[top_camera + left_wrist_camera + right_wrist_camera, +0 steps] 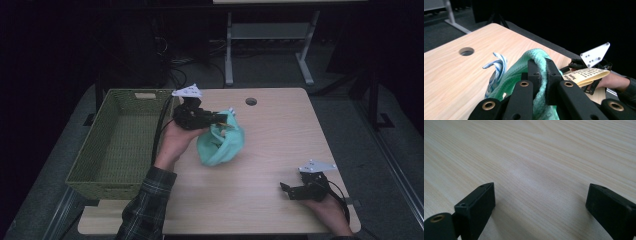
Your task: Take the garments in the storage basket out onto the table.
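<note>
A mint-green knitted cloth [221, 145] hangs bunched over the middle of the wooden table [280, 145]. My left gripper [222, 119] is shut on its top edge, held above the table just right of the basket. In the left gripper view the green cloth [534, 75] is pinched between the two black jaws, with a blue-and-white striped piece [497, 66] and a printed paper tag [585, 75] sticking out beside it. My right gripper [290, 191] rests low at the table's front right corner, jaws wide apart with only bare wood [536, 170] between them.
A green woven basket [117, 145] stands off the table's left side. A round cable hole [251, 101] sits near the table's far edge. Dark floor and a grey desk frame [270, 45] lie beyond the table.
</note>
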`<control>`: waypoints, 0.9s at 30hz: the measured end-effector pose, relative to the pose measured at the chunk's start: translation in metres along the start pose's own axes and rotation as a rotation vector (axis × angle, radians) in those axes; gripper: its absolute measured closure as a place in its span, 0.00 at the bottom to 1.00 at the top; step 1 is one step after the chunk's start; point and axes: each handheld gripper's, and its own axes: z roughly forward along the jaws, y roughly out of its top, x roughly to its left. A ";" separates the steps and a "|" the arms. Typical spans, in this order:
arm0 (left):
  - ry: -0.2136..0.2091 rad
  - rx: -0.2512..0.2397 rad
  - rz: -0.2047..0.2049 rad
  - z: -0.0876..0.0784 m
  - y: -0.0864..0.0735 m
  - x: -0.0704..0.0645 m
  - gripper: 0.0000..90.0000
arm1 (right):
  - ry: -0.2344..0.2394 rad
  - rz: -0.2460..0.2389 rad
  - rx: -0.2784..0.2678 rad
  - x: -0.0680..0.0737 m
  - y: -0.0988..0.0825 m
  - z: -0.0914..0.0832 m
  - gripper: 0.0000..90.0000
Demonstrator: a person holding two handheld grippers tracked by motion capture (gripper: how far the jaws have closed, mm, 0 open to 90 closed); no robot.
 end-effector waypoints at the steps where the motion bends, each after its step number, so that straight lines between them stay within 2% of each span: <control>1: -0.002 0.006 0.006 0.004 -0.001 -0.001 0.94 | 0.000 0.000 0.000 0.000 0.000 0.000 0.09; 10: -0.042 0.052 0.015 0.035 -0.019 -0.003 0.94 | 0.000 -0.001 0.000 0.000 0.000 0.000 0.09; 17: -0.054 0.134 0.014 0.060 -0.045 -0.007 0.94 | 0.000 -0.001 0.000 0.000 0.000 0.000 0.09; 23: -0.063 0.165 0.003 0.068 -0.064 -0.012 0.94 | 0.000 0.000 0.001 0.000 0.000 0.000 0.09; 27: -0.053 0.191 0.021 0.073 -0.070 -0.018 0.94 | -0.001 0.000 0.001 0.000 0.000 0.000 0.09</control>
